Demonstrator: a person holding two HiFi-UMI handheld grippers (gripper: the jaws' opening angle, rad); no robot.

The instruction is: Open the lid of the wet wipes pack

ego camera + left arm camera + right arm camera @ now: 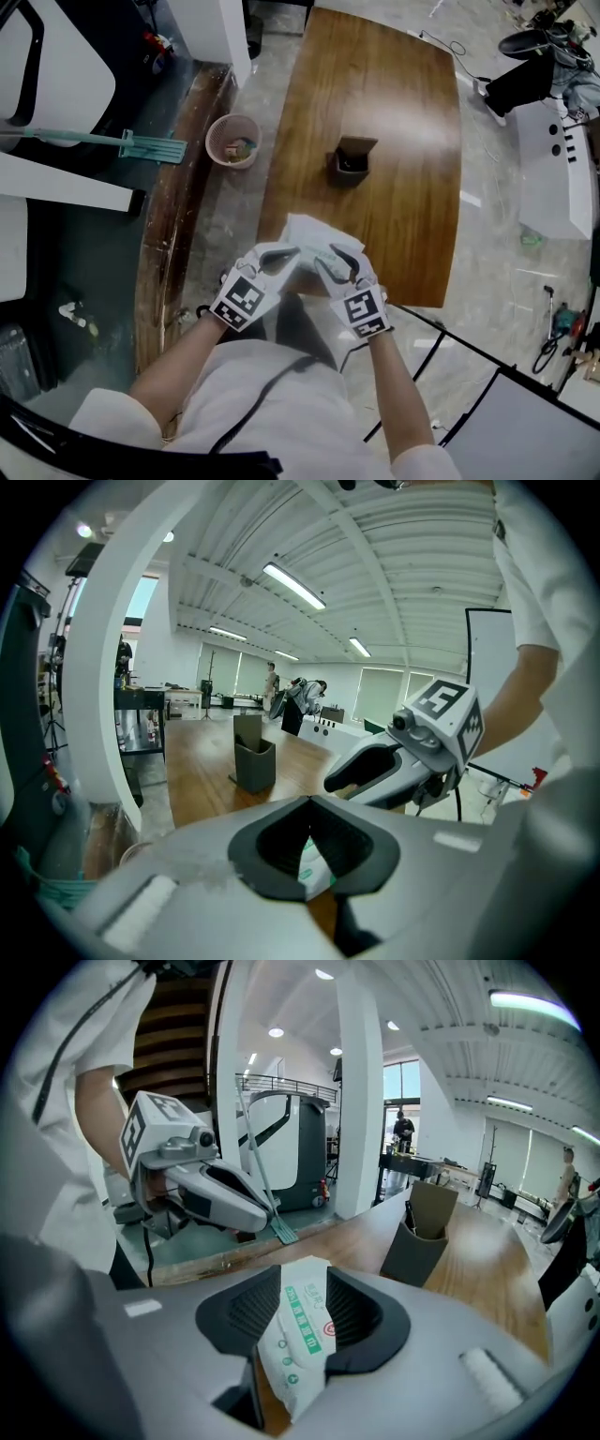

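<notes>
The white wet wipes pack (309, 234) with green print sits raised over the near edge of the wooden table (403, 206), between both grippers. My left gripper (292, 255) comes at it from the left. In the left gripper view its jaw tips meet, and a sliver of the pack (316, 872) shows in the hollow between them. My right gripper (325, 259) comes from the right. Its jaws stand apart in the right gripper view, and the pack (298, 1335) stands on edge in the gap. The lid is not visible.
A dark pen holder (353, 159) stands mid-table beyond the pack. A pink waste basket (233, 141) and a teal mop (131, 143) lie on the floor to the left. White furniture (553, 178) stands at the right. My body is close behind the grippers.
</notes>
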